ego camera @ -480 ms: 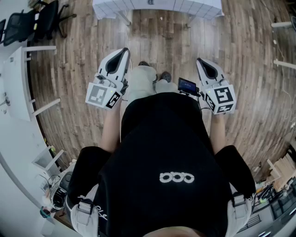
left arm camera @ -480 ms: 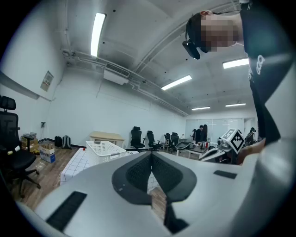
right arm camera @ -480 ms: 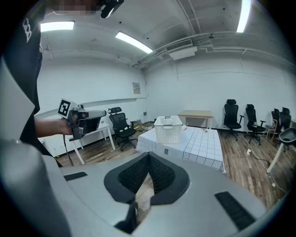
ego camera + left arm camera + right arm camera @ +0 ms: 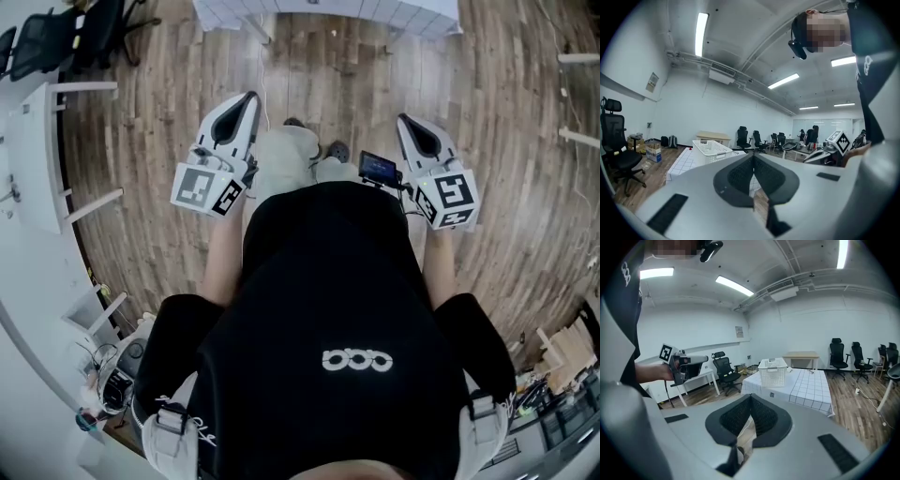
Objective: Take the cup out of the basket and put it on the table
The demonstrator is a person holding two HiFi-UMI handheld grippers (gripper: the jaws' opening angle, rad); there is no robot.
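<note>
With fingers closed on nothing, the left gripper point(image 4: 249, 99) and right gripper point(image 4: 405, 121) could merely shove the white plastic lattice basket point(image 4: 772, 371) along its checked-cloth bench point(image 4: 813, 390).

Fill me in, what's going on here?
A person stands on the wood floor holding a gripper in each hand, some way off from the checked table. The left gripper and right gripper are both shut with nothing between the jaws. The white basket sits on the table ahead; what's inside it can't be made out from here. Nothing has been picked up yet.
</note>
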